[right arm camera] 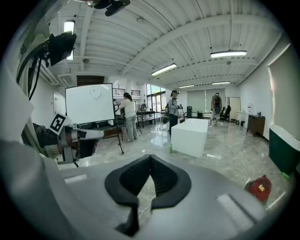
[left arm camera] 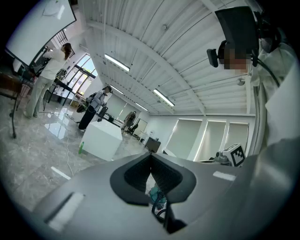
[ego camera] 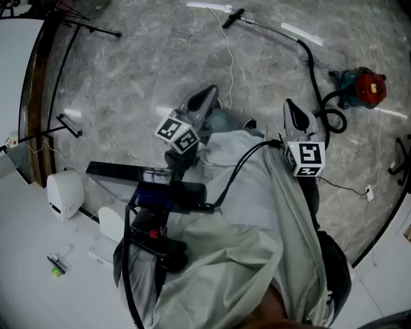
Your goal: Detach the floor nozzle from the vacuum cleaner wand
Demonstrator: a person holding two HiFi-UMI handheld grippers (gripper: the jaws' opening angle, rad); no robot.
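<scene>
Bright ceiling strip lights (right arm camera: 164,69); glare on marble floor (ego camera: 154,58); fisheye edges dark.

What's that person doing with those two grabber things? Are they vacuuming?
Not yet. A person stands holding a gripper in each hand. The left gripper and right gripper are both shut and hold nothing. The vacuum sits on the floor ahead, and its hose runs to the wand. The nozzle looks to be on the wand's far end. Neither gripper touches any of it.
</scene>
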